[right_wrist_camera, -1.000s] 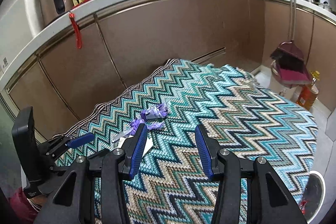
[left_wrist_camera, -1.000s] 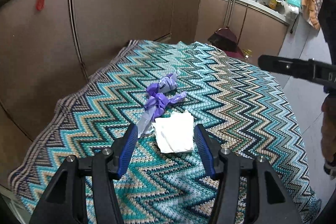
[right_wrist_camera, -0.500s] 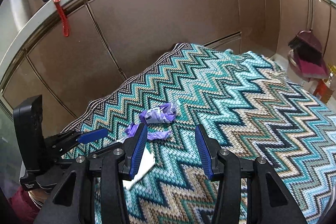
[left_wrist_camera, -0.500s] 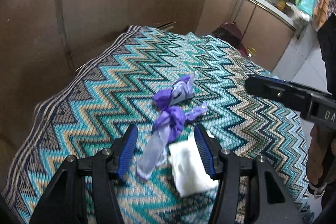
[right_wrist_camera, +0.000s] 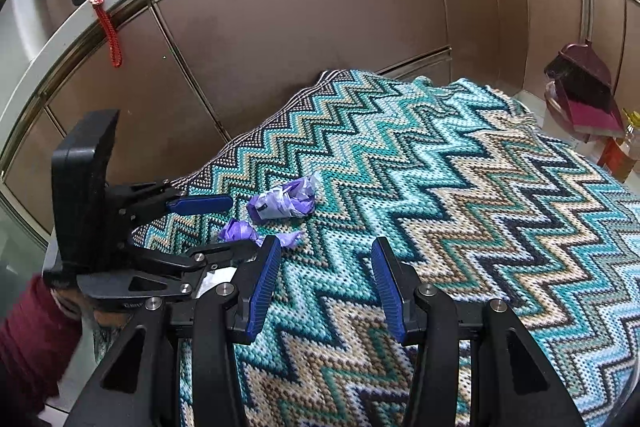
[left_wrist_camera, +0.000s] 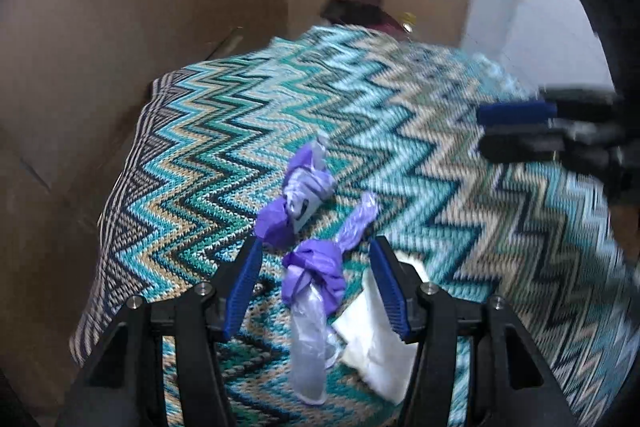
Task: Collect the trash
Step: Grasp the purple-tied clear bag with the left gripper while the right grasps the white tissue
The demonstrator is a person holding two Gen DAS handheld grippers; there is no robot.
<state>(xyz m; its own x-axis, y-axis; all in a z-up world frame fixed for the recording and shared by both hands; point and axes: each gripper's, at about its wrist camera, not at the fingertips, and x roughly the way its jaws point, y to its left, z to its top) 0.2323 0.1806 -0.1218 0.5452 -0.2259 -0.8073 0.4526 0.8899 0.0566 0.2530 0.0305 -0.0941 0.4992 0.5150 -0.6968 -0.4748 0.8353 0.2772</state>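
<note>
Left gripper (left_wrist_camera: pixel 316 287): jaws apart, pads touching nothing, straddling the knotted purple plastic strip (left_wrist_camera: pixel 314 279), whose clear tail runs back toward the camera. Crumpled purple wrapper (left_wrist_camera: pixel 300 195): just ahead of its fingertips. White tissue (left_wrist_camera: pixel 376 343): under and beside its right finger. Right gripper (right_wrist_camera: pixel 324 279): jaws apart, empty, over bare zigzag blanket (right_wrist_camera: pixel 460 187); wrapper and strip lie ahead to its left. Red sleeve (right_wrist_camera: pixel 28 339): behind the left tool.

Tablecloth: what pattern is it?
Teal, tan and black zigzag knit tablecloth, clearest in the right wrist view.
</note>
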